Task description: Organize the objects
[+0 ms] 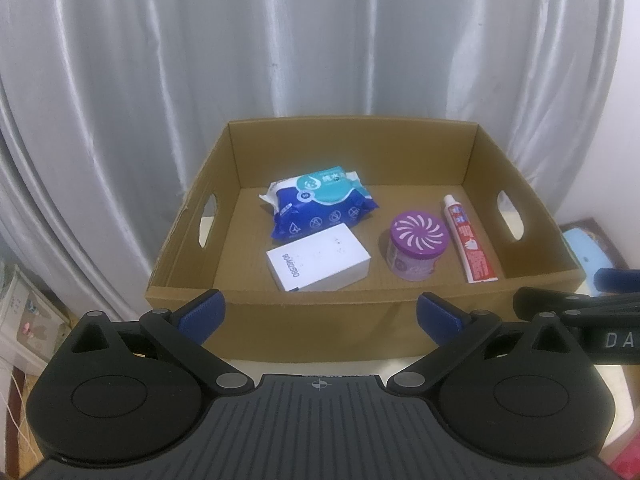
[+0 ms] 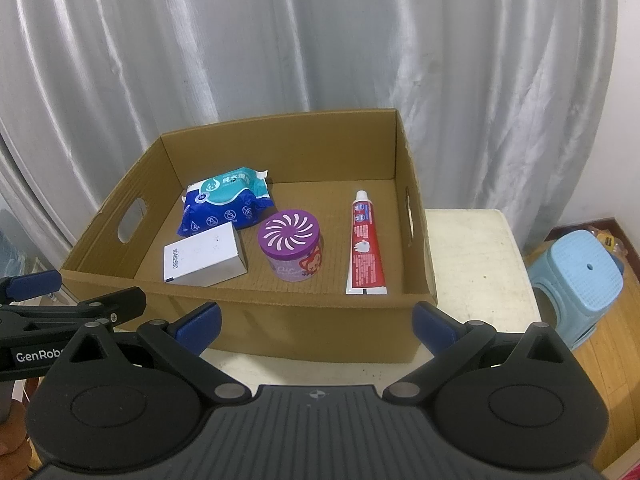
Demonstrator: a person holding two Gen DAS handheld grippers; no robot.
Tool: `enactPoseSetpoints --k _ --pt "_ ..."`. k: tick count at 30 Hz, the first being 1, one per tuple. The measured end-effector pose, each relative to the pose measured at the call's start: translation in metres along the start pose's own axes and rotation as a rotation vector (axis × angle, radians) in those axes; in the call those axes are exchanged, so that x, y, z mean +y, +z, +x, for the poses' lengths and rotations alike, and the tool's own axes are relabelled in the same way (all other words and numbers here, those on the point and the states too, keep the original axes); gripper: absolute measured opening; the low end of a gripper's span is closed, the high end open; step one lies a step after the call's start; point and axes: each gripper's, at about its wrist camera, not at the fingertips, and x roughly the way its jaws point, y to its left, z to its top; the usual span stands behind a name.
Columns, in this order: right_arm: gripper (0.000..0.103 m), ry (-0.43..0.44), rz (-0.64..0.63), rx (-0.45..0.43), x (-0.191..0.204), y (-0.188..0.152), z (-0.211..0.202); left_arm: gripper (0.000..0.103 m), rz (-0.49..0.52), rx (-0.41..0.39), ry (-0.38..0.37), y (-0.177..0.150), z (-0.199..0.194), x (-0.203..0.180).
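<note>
An open cardboard box (image 1: 280,312) (image 2: 304,328) stands on a pale table, holding a blue wet-wipes pack (image 1: 320,204) (image 2: 224,202), a white carton (image 1: 318,262) (image 2: 204,258), a purple-lidded air freshener tub (image 1: 418,246) (image 2: 290,244) and a red toothpaste tube (image 1: 468,240) (image 2: 366,244). My left gripper (image 1: 320,314) hangs open in front of the box's near wall, nothing between its blue pads. My right gripper (image 2: 316,320) is likewise open and empty before the same wall. Each gripper shows at the edge of the other's view.
Grey curtains hang right behind the box. The table (image 2: 476,256) has bare surface to the right of the box. A light blue plastic stool (image 2: 576,276) stands on the wooden floor at the right. Clutter lies low at the far left (image 1: 28,320).
</note>
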Motion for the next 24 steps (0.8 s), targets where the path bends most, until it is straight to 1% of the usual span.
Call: enactPoseSetpoints --k 24 --pt "0.103 0.0 0.01 -0.001 -0.0037 -0.0003 -0.001 0.102 0.005 0.001 0.005 0.0016 0.0002 -0.0011"
